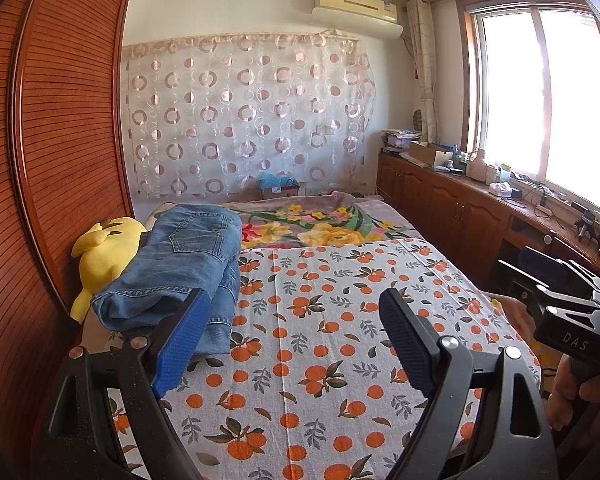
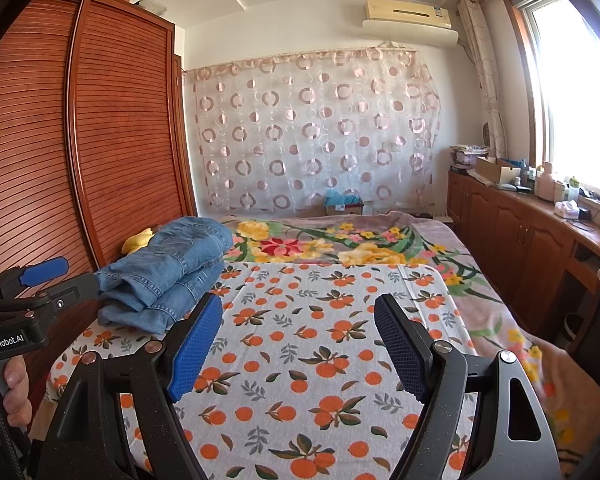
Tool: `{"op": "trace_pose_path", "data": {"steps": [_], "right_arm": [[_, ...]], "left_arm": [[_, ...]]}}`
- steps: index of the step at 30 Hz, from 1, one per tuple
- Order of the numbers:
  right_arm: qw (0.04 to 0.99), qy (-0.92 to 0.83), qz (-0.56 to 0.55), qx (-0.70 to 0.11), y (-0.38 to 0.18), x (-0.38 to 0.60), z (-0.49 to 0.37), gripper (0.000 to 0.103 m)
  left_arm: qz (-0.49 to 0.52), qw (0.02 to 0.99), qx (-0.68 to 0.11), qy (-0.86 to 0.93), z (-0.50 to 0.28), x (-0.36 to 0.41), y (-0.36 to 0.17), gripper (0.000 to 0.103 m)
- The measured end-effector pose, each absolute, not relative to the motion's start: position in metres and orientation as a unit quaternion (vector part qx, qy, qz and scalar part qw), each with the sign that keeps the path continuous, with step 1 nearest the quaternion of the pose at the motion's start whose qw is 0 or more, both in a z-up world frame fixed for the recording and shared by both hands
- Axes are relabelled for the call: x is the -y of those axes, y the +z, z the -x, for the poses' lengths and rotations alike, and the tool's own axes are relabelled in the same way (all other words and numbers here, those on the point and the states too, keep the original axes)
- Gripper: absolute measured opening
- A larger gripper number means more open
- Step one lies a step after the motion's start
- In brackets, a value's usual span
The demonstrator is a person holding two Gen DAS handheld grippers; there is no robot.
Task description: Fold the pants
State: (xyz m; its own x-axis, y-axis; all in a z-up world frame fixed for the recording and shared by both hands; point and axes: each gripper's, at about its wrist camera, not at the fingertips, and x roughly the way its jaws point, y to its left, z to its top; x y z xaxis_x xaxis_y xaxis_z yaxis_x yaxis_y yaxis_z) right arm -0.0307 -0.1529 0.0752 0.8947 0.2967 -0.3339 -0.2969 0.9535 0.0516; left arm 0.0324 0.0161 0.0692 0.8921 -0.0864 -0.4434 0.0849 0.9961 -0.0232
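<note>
Both grippers are just hanging over the near end of the bed, jaws spread wide, nothing in either one. The left gripper (image 1: pixel 296 320) has only the orange-print sheet (image 1: pixel 340 360) showing between its blue pads, and the right gripper (image 2: pixel 298 326) is the same, tilted slightly down over that sheet. A hand (image 2: pixel 16 392) is wrapped round the left one's handle. Ahead and off to the left of both tools, the jeans (image 2: pixel 172 268) lie folded in a chunky stack near the sheet's left edge, clear of either set of fingers. A yellow plush toy (image 1: pixel 104 252) is wedged just beyond them against the slatted wardrobe (image 1: pixel 60 140). Further on there's a flowered blanket (image 1: pixel 320 224), then the circle-patterned curtain (image 1: pixel 244 120) on the far wall.
</note>
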Motion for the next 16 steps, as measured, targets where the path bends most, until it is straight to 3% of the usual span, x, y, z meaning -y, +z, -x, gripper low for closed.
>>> {"op": "trace_pose_path", "data": {"steps": [16], "right_arm": [[0.973, 0.152, -0.002, -0.173, 0.0753, 0.1497, 0.0319, 0.08]], "left_arm": [[0.002, 0.973, -0.228, -0.045, -0.0321, -0.016, 0.0682, 0.087]]}}
